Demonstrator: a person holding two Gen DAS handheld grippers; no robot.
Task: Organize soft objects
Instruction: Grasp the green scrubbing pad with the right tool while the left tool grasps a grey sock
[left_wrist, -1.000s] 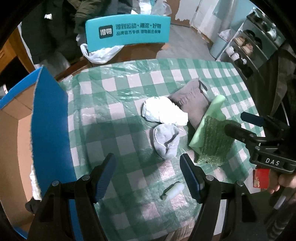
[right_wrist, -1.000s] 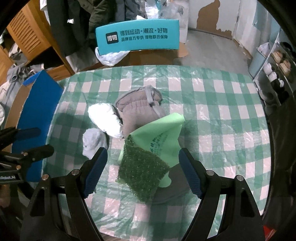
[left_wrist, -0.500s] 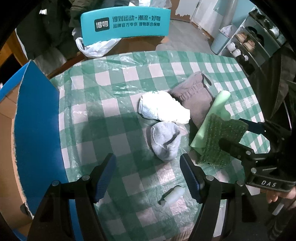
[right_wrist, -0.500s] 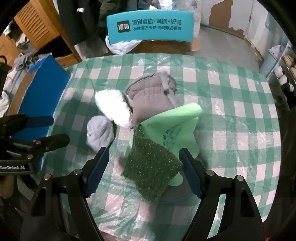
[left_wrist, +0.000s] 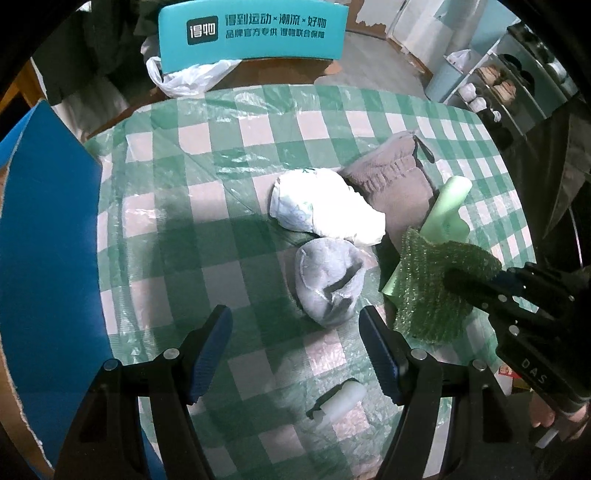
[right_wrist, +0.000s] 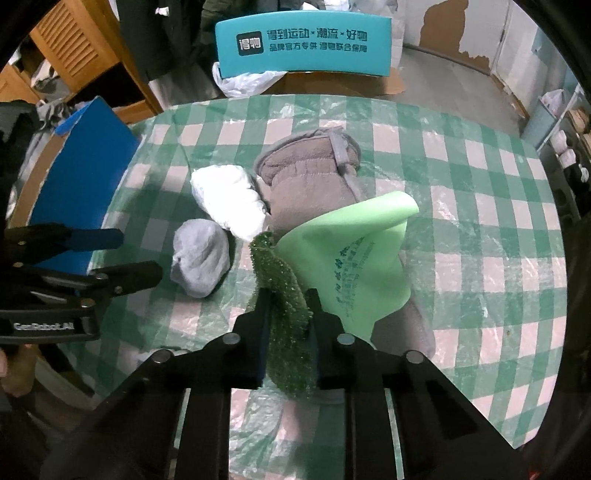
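Left wrist view first. Left gripper (left_wrist: 295, 345) hanging wide open over the checked tablecloth (left_wrist: 207, 206), nothing between the blue pads, nothing touched. Just ahead of the tips: a balled-up grey sock (left_wrist: 328, 282), soft and wrinkled, with a dent in the middle. Touching it on the far side, a puffy white bundle (left_wrist: 325, 212), crinkly and bright under the light. Beside that, a brown fleecy garment (left_wrist: 391, 181) with a ribbed band. A pale green sheet (left_wrist: 448, 206) leaning over the brown one, curled at the top. Off to the right, a dark green scrub pad (left_wrist: 428, 288), bristly like fake turf, pinched at its edge by the right gripper (left_wrist: 476, 286). Small white tube (left_wrist: 341, 400) lying near the table edge between the fingers. Blue box flap (left_wrist: 48, 236) on the left, teal chair back (left_wrist: 255, 31) with white print at the far side.

Right wrist view now. Right gripper (right_wrist: 286, 315) closing, jaws nearly together with the green scrub pad (right_wrist: 284, 291) squeezed between them, folded into a narrow upright ridge. Pale green sheet (right_wrist: 354, 254) just right of it, printed lettering along one fold, draped over the brown garment (right_wrist: 306, 177). White bundle (right_wrist: 229, 199) and grey sock (right_wrist: 201, 256) to the left, touching each other. Left gripper (right_wrist: 122, 258) poking in from the left edge, jaws apart.
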